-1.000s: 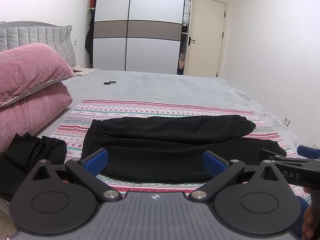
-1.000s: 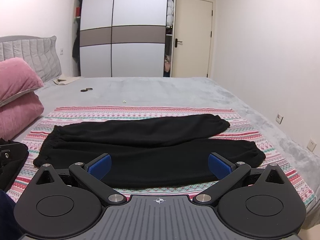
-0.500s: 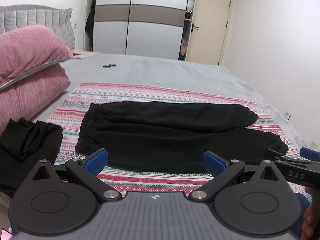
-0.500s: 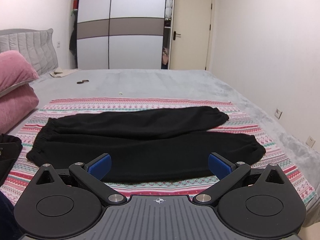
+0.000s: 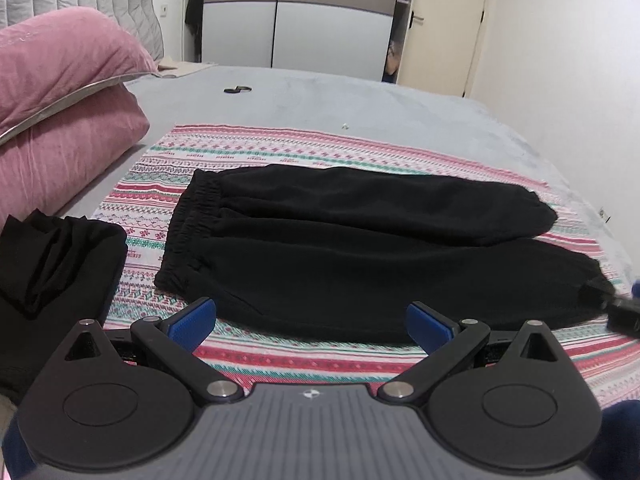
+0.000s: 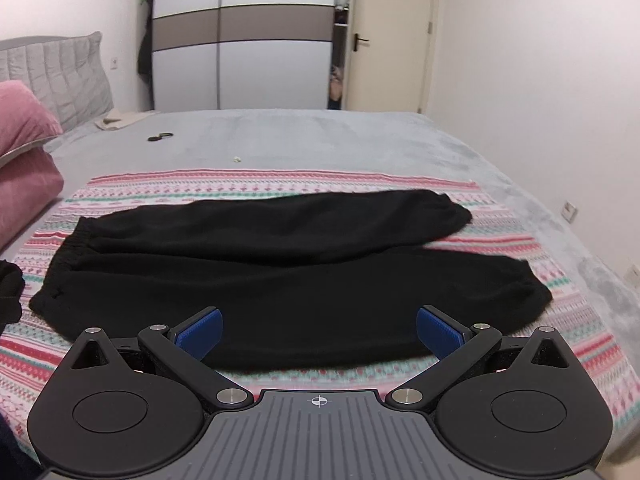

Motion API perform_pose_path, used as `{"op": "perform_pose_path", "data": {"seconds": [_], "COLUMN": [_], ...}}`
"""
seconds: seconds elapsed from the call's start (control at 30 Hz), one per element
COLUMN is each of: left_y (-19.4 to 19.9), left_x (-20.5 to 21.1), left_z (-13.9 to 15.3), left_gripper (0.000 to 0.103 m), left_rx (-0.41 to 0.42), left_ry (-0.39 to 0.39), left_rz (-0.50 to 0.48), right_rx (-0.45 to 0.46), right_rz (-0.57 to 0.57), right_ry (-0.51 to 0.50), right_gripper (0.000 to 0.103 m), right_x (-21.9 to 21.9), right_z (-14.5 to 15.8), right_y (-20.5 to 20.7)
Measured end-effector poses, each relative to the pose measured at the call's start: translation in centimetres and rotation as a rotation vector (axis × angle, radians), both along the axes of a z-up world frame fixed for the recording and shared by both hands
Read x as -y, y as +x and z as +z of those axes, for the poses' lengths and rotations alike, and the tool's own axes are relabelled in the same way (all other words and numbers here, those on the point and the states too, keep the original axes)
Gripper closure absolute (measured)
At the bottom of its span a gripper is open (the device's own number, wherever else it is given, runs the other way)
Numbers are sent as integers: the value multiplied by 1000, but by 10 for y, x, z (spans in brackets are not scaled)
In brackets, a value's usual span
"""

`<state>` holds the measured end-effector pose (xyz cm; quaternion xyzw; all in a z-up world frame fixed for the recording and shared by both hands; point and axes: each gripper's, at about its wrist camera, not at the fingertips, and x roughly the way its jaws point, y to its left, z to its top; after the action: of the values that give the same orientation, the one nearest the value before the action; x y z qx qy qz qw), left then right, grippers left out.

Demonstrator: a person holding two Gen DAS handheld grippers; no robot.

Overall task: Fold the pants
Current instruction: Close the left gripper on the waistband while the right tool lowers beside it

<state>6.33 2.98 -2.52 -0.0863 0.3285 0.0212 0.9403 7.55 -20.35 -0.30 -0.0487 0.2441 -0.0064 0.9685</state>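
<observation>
Left jaws: we are holding the left gripper (image 5: 310,322) with its blue pads spread wide and nothing between them, hovering above the near edge of the pants.

Right jaws: we are holding the right gripper (image 6: 318,330) the same way, released and empty, over the near leg.

Pants: the black pants (image 6: 280,276) are lying flat across a striped blanket (image 6: 568,308) on the bed, waistband (image 5: 192,224) to our left, cuffs (image 6: 532,292) to our right. The far leg is resting slightly apart from the near one, their inner edges touching along most of the length.

Handling: we are judging the cloth to be soft, thick, limp and light. It looks likely to sag and drag along the blanket when lifted, and it is not fragile.

Where to grip: we are judging the near waistband corner best for the left jaws and the near cuff for the right, since the elastic gathers give thicker, firmer bites.

Left of the pants: another dark garment (image 5: 48,264) is lying crumpled just beside the waistband, close enough to snag by mistake.

Further left: two pink pillows (image 5: 68,112) are stacked by the grey headboard (image 6: 60,76).

Beyond: a small dark object (image 6: 160,136) and a pale speck (image 6: 237,157) are sitting on the grey bedspread (image 6: 340,140), well apart from the pants.

Background: a wardrobe (image 6: 244,48) and a door (image 6: 390,36) are standing at the far wall.

Obstructions: we are seeing nothing lying on the pants themselves.
</observation>
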Motion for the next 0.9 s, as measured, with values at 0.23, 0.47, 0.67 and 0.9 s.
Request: {"op": "perform_pose_path", "data": {"seconds": [0.23, 0.47, 0.67, 0.9], "left_y": [42, 55, 106, 125], "left_x": [-58, -132, -138, -143], "left_z": [-34, -59, -89, -125], "left_gripper": [0, 0, 0, 64], "left_rx": [-166, -225, -268, -280], "left_ry": [-140, -404, -472, -337], "left_rz": [83, 303, 406, 484], "right_rx": [-245, -397, -225, -193], "right_rz": [-111, -545, -772, -845], "right_ry": [112, 235, 441, 602], "right_gripper": [0, 2, 1, 41], "right_x": [70, 201, 294, 362], "right_z": [-37, -99, -92, -115], "right_y": [149, 200, 177, 179]}}
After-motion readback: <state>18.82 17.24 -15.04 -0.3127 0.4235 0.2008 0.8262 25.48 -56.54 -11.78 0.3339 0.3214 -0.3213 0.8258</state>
